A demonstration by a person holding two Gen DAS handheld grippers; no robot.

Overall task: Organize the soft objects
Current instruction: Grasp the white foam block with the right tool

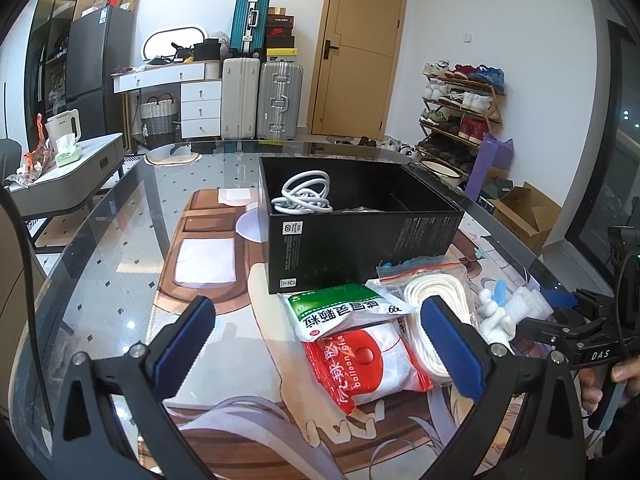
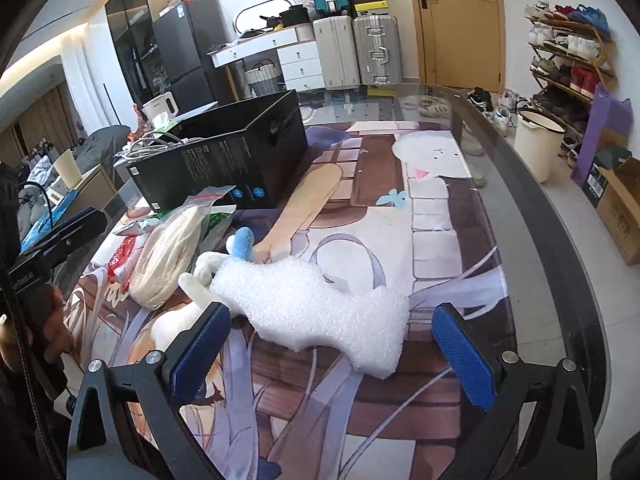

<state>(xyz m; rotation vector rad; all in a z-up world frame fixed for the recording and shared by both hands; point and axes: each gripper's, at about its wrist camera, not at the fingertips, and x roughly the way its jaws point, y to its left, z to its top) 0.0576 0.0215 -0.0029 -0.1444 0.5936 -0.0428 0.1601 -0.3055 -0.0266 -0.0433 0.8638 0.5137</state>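
A black open box (image 1: pixel 352 236) stands on the table with a coiled white cable (image 1: pixel 306 196) inside; it also shows in the right wrist view (image 2: pixel 232 160). In front of it lie a green and white packet (image 1: pixel 340 310), a red and white balloon-glue packet (image 1: pixel 368 364) and a clear zip bag of white cord (image 1: pixel 432 308). My left gripper (image 1: pixel 320 348) is open, hovering over these packets. A white foam wrap piece (image 2: pixel 324 312) lies beside a white plush toy with a blue part (image 2: pixel 216 264). My right gripper (image 2: pixel 332 348) is open just behind the foam piece.
The glass table (image 2: pixel 540 216) carries a printed anime mat (image 1: pixel 208 264). Its curved edge runs along the right. Suitcases (image 1: pixel 260 100), a shoe rack (image 1: pixel 460 112), a white bucket (image 2: pixel 538 148) and a cardboard box (image 1: pixel 524 216) stand on the floor beyond.
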